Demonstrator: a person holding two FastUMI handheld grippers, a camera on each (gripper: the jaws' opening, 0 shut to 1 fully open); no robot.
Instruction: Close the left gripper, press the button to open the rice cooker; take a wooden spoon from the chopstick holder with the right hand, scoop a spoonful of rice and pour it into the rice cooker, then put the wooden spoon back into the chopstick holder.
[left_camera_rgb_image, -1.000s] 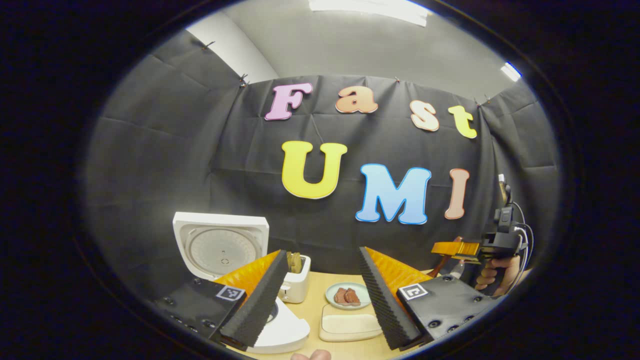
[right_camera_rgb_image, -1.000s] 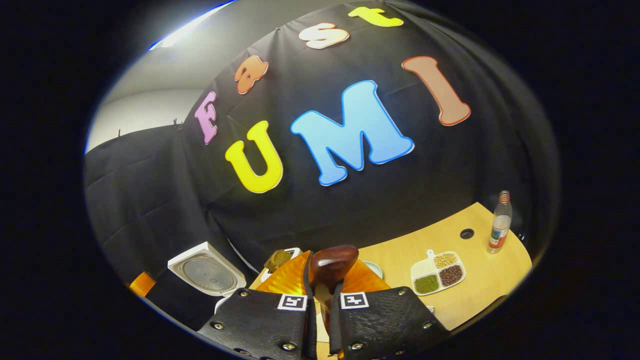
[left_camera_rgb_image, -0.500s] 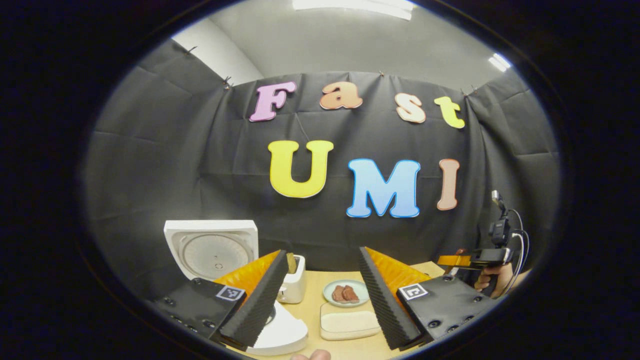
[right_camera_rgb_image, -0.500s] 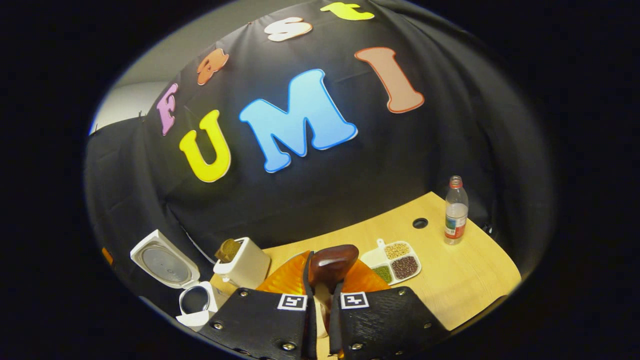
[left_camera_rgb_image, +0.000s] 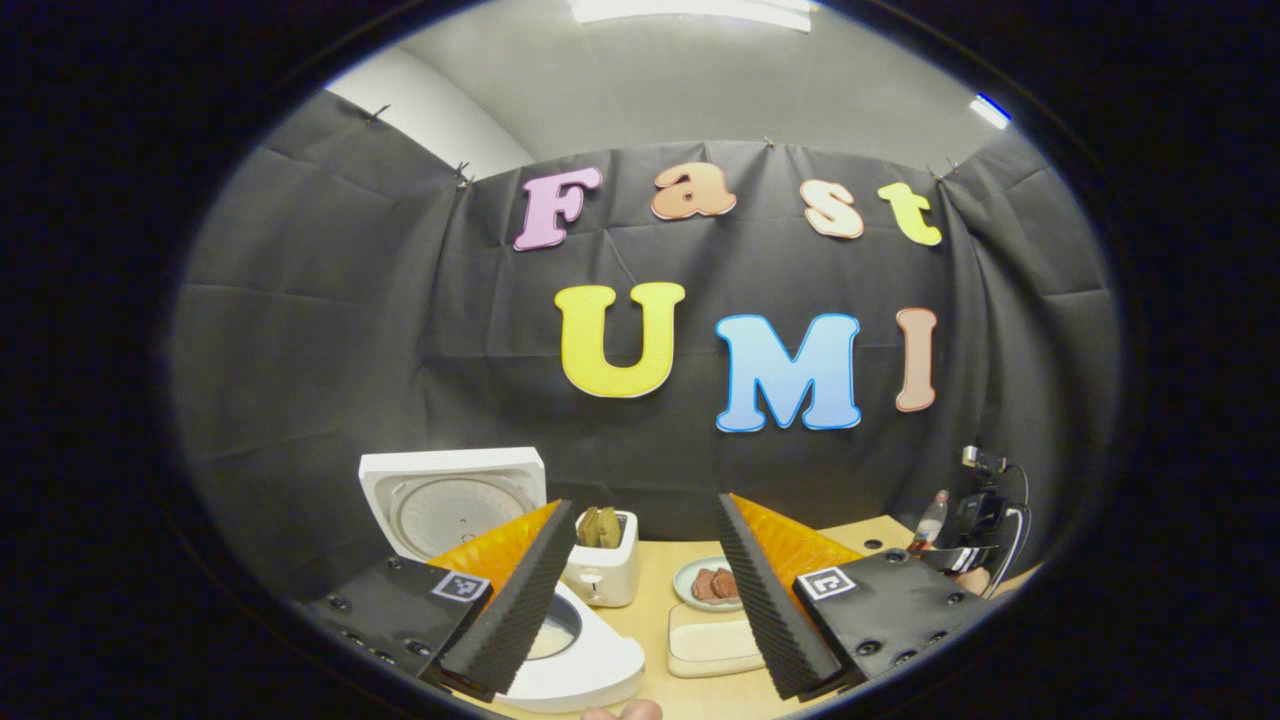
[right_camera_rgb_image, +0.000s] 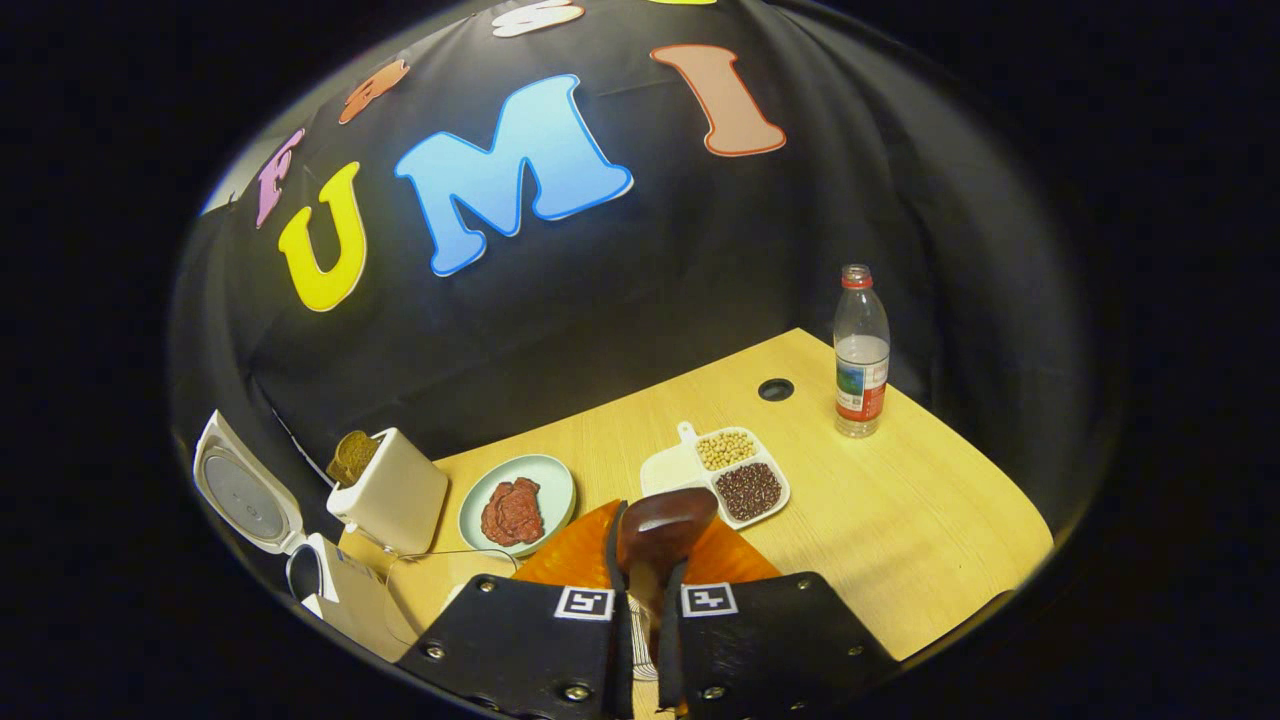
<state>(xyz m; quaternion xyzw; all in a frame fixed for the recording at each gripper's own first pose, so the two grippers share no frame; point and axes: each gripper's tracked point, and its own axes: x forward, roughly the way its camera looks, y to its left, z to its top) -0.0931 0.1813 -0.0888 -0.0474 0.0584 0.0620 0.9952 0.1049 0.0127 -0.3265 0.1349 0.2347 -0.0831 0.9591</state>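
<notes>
Right gripper view, near to far. The right gripper (right_camera_rgb_image: 645, 590) occupies the bottom edge, its two fingers (right_camera_rgb_image: 540, 640) clenched on the handle of the wooden spoon (right_camera_rgb_image: 662, 525); the dark bowl of the spoon rises just above the fingertips, over the table (right_camera_rgb_image: 900, 530). Whether the bowl carries rice cannot be told. Just beyond the spoon lies a divided tray (right_camera_rgb_image: 720, 475) of beans and grains. To its left a plate (right_camera_rgb_image: 545, 480) holds pieces of meat. Farther left stands a toaster (right_camera_rgb_image: 395, 490) with a slice of bread (right_camera_rgb_image: 350, 457) in its slot. At the far left edge is the rice cooker (right_camera_rgb_image: 325, 590), its lid (right_camera_rgb_image: 240, 495) raised. A bottle (right_camera_rgb_image: 860, 350) stands upright at the far right corner of the table, near a round hole (right_camera_rgb_image: 775, 389) in the tabletop.

Left gripper view, near to far. The left gripper (left_camera_rgb_image: 650, 590) is released, its ribbed fingers (left_camera_rgb_image: 520, 600) spread wide with nothing between them. Behind the left-hand finger sits the rice cooker (left_camera_rgb_image: 590, 665), lid (left_camera_rgb_image: 455, 500) upright and pot exposed. Between the fingers, a pale container (left_camera_rgb_image: 712, 640) lies nearest, then the plate (left_camera_rgb_image: 690, 585), with the toaster (left_camera_rgb_image: 605, 570) beside the cooker. At the far right edge, the right gripper (left_camera_rgb_image: 965, 555) appears partly, held low near the bottle (left_camera_rgb_image: 930, 515).
</notes>
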